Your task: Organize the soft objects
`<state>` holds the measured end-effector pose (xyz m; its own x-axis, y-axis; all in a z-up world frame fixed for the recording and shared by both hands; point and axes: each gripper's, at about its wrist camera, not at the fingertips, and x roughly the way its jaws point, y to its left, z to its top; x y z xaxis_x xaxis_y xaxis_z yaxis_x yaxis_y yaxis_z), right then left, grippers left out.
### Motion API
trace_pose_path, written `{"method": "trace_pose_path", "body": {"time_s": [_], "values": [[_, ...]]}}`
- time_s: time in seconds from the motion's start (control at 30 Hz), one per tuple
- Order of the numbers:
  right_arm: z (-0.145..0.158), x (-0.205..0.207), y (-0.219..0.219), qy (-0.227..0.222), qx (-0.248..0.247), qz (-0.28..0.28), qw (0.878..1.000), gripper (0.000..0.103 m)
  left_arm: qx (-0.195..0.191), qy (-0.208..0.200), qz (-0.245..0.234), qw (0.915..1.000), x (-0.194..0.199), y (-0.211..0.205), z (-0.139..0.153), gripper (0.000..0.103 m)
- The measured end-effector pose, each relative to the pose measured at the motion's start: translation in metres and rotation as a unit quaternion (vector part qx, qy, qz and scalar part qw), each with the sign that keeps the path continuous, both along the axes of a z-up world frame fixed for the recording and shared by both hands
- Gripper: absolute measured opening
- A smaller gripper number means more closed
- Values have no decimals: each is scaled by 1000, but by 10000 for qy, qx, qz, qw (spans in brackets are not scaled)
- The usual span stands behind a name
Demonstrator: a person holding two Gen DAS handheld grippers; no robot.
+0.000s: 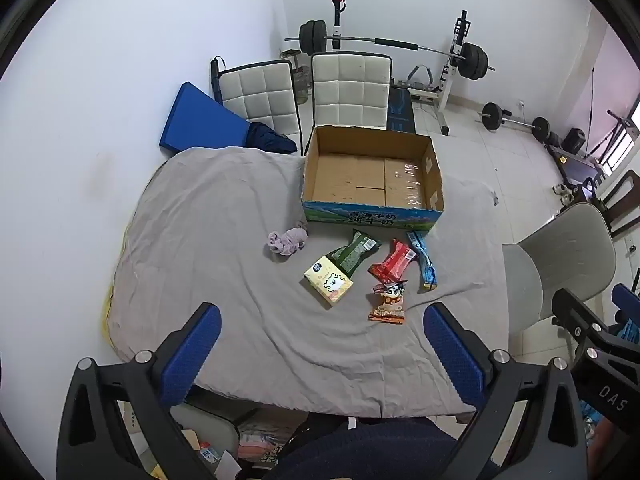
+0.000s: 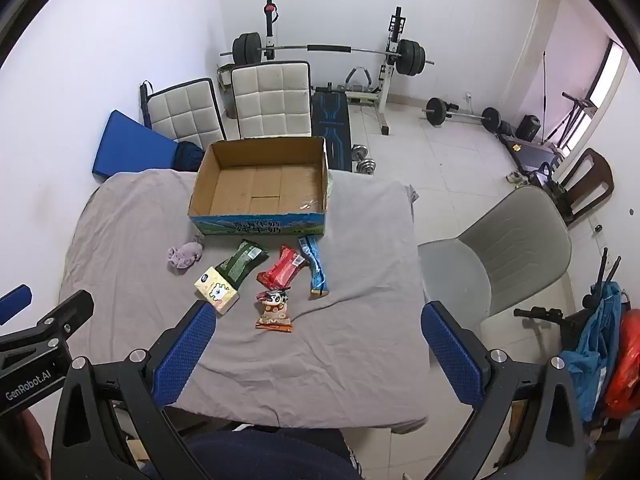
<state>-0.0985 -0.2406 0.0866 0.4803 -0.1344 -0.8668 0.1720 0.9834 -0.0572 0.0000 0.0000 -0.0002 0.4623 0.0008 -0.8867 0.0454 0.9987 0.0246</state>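
Left hand-held gripper (image 1: pixel 322 344) and right hand-held gripper (image 2: pixel 318 342) tilt downward over the table (image 1: pixel 200 220), both spread, holding nothing. Snack packets (image 1: pixel 390 268) lie ahead; print unreadable.

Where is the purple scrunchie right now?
In both wrist views the purple scrunchie lies on the grey sheet, left of the snack packs, just off the cardboard box's front-left corner.
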Motion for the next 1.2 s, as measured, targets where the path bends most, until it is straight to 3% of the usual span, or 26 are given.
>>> {"method": "trace_pose_path", "body": {"time_s": [0.23, 0.33, 1.2], "values": [[0, 12, -4, 195, 31, -34, 9998, 103, -73, 27, 0, 10000, 1, 6, -1, 103], [-2, 1, 0, 28, -5, -41, 10000, 103, 27, 39, 17, 10000, 1, 0, -1, 103], [6, 0, 7, -48, -81, -47, 9999, 103, -78, -79, 50, 9999, -1, 4, 4, 103]]}}
